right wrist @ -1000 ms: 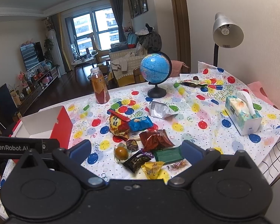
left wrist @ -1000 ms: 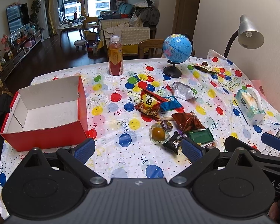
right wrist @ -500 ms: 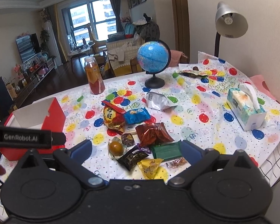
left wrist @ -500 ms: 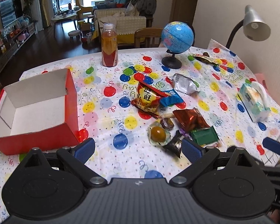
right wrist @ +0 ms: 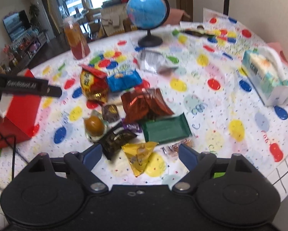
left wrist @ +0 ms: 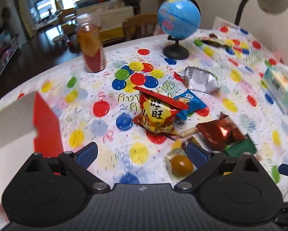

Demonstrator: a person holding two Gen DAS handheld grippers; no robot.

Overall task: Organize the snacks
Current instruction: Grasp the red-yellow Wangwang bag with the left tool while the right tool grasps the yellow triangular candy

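A: Behind the tabletop (right wrist: 211,104), with its balloon-print cloth, a living room with big windows is showing. What is lying on the cloth?

B: Snacks are lying in a loose pile in the middle: a red bag (right wrist: 94,84) touching a blue packet (right wrist: 124,79), a brown foil bag (right wrist: 146,104), a green packet (right wrist: 165,129) and a yellow wrapper (right wrist: 140,154) nearest the camera. A red box (right wrist: 22,111) is standing open at the left, apart from the pile.

A: And the tools?

B: The right tool (right wrist: 140,156) is hanging above the yellow wrapper. Its jaws have just been closing a little, but they are standing wide and gripping nothing. The left tool (left wrist: 142,154) is also standing open and empty, over the cloth beside the box.
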